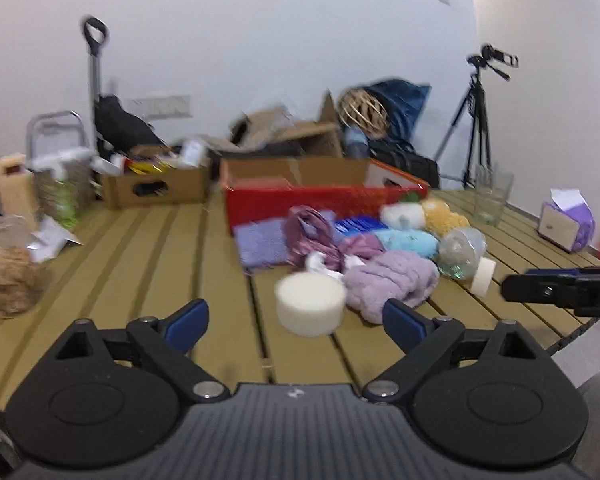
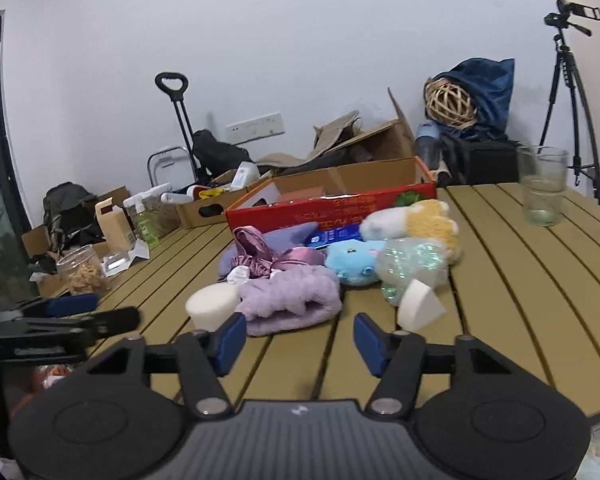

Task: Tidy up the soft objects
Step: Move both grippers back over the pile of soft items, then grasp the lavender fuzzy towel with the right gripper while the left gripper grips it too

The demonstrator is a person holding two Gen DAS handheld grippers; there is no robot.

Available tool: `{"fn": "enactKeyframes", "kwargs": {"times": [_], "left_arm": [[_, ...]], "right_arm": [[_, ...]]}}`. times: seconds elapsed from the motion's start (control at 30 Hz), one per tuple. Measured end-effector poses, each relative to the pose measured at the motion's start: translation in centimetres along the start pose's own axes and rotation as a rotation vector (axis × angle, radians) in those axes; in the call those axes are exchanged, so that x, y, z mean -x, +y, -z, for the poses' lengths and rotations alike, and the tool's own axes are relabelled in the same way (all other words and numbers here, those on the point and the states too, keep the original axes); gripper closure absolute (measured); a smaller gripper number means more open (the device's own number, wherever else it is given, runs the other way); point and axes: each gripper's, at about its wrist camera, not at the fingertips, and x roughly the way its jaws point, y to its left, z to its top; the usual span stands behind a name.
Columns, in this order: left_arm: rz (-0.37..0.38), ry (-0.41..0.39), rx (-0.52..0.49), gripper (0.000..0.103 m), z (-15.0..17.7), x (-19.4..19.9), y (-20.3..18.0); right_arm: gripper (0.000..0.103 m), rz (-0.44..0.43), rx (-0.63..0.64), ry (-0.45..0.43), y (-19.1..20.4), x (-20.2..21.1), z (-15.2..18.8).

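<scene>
While both grippers hover with spread, empty jaws, left gripper and right gripper, the fluffy lilac cloth roll lies mid-bench, long axis crosswise, beside the white round sponge.

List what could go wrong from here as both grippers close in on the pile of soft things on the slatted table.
1. The round white sponge stands close against the lilac fluffy cloth; the open left gripper could snag both.
2. The wedge sponge leans against the glittery plush and may topple if nudged by the open right gripper.
3. The two grippers are near each other and could collide over the pile.
</scene>
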Motion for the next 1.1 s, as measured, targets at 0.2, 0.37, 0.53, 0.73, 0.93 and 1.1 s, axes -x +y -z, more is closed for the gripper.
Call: {"fn": "enactKeyframes", "kwargs": {"times": [0.2,0.37,0.53,0.73,0.93,1.1], "left_arm": [[0.064,0.102,0.084,0.061,-0.5,-3.2,0.0],[0.241,0.174,0.162,0.061,-1.1,-7.5,-0.4],[0.291,0.149,0.190,0.054,-1.9,-11.3,0.3],[0.487,0.144,0.355,0.053,-1.1,-12.8,3.3],[0.491,0.152,0.367,0.082,-0.6,-12.9,3.3],[0.509,0.091,0.389,0.088,-1.8,-11.0,3.4]], "right_arm": [[0.049,-0.017,0.013,0.039,-0.5,-3.9,-1.8],[0.049,-0.071,-0.034,0.081,-2.3,-9.4,-3.0],[0.064,-0.133,-0.118,0.143,-4.4,-13.6,-3.0],[0.072,-0.099,-0.166,0.126,-4.3,-13.2,-1.9],[0.078,-0.031,-0.143,0.094,-2.9,-12.4,-1.6],[0.081,-0.044,-0.151,0.052,-2.2,-10.4,-2.6]]}}
